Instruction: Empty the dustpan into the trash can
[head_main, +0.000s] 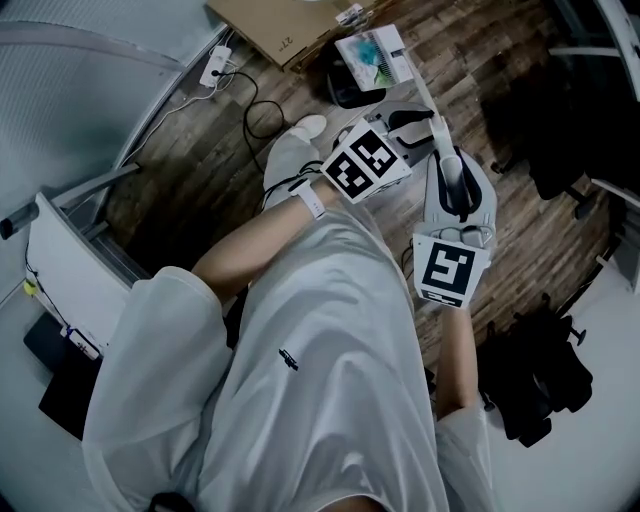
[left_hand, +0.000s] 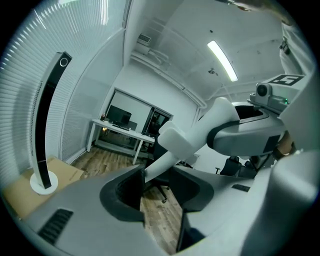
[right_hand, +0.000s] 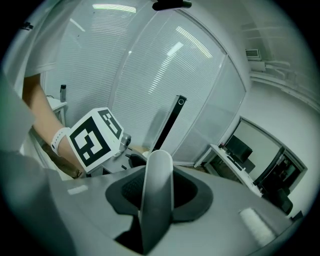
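Dustpan handle (right_hand: 158, 172): white bar, judged the dustpan's; long axis upright at frame centre; pan itself out of view.
Right gripper (right_hand: 157, 200): clamped on the handle.
Left gripper (left_hand: 156, 192): jaws apart, handle tip (left_hand: 155, 170) between them, unpressed.

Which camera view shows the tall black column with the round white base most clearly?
The left gripper view: the black column shows whole, top to base. The right gripper view shows only its upper part, foot hidden. In the head view I cannot find it.
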